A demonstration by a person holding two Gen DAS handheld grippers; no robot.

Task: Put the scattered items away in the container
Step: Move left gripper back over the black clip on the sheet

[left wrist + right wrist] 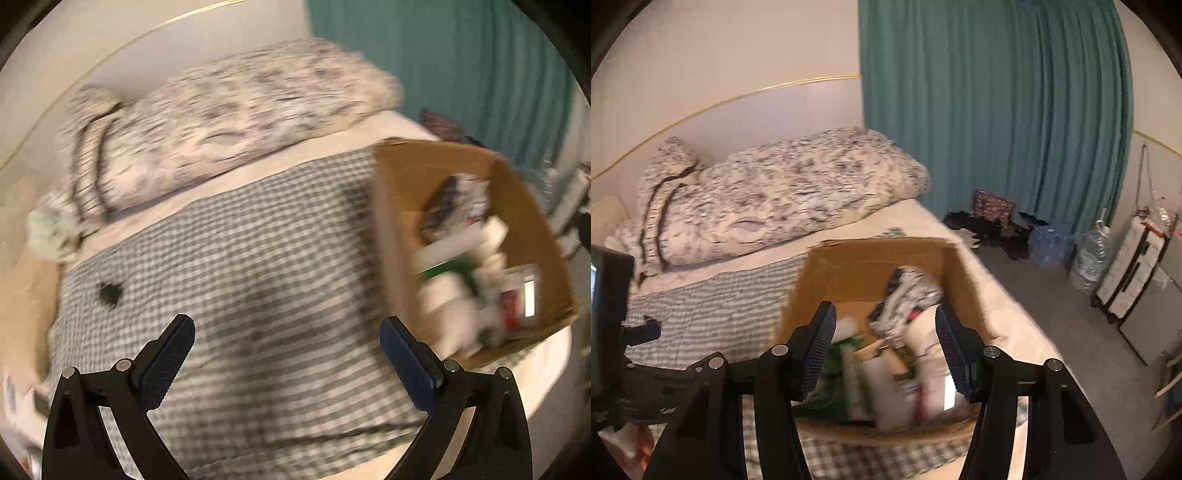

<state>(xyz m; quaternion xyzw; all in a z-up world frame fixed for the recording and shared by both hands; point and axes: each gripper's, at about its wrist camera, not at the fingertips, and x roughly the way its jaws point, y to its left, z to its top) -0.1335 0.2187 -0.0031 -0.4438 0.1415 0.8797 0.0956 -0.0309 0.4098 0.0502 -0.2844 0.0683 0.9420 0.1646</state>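
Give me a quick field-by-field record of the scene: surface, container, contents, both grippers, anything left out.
surface: bed with grey-and-white checked blanket
container: open brown cardboard box on the blanket, near the bed's edge
contents: blurred mix of white, green and red packets and a patterned cloth item
left gripper: open, empty, over the blanket beside the box
right gripper: open, empty, above the box
left out: small dark object on the blanket, too blurred to identify
background: folded floral duvet, teal curtain
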